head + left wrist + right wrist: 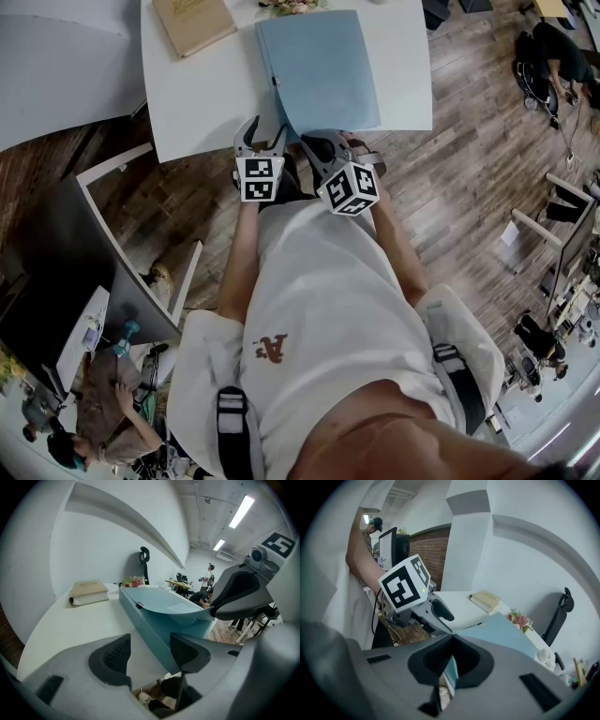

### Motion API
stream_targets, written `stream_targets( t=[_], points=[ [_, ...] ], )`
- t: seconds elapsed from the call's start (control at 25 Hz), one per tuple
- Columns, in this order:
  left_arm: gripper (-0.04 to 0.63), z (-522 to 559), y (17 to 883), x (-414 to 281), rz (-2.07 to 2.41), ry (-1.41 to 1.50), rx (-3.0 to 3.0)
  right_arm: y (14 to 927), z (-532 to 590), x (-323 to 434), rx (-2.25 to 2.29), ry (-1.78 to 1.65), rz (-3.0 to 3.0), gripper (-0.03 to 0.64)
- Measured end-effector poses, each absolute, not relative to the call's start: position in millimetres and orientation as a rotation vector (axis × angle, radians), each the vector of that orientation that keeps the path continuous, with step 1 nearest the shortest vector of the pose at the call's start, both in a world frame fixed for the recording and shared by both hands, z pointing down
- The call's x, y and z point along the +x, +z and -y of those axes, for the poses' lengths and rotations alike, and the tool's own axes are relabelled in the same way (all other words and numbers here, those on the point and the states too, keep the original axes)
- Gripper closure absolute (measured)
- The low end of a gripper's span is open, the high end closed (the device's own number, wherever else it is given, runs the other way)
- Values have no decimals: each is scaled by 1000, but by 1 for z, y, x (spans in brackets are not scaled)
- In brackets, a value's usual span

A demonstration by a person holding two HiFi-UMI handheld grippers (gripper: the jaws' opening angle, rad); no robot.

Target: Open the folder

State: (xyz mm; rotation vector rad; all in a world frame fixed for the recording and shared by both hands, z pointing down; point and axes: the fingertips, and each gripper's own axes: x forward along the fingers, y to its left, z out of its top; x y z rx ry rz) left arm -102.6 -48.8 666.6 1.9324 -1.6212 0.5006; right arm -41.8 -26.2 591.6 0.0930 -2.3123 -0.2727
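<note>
A light blue folder (319,70) lies on the white table (206,103), its near edge at the table's front. My right gripper (323,145) is shut on the near edge of the folder's cover (497,632), with the thin blue sheet pinched between its pads (449,660). In the left gripper view the cover (159,604) bows up off the folder's body beside the right gripper (239,592). My left gripper (260,136) stands open at the folder's near left corner. Its pads (185,651) press on nothing, and the table edge shows between them.
A tan book (194,23) lies at the table's far left, also seen as a closed book (89,592). Pink flowers (291,6) stand behind the folder. A white chair frame (141,244) is on the wooden floor to my left. People sit farther off.
</note>
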Motion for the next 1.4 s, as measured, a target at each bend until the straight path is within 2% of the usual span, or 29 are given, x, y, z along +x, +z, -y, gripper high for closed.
stream_targets(
  t=[1.4],
  points=[
    [305, 47, 668, -106, 1647, 502, 1892, 551, 49, -34, 249, -254, 2387, 612]
  ],
)
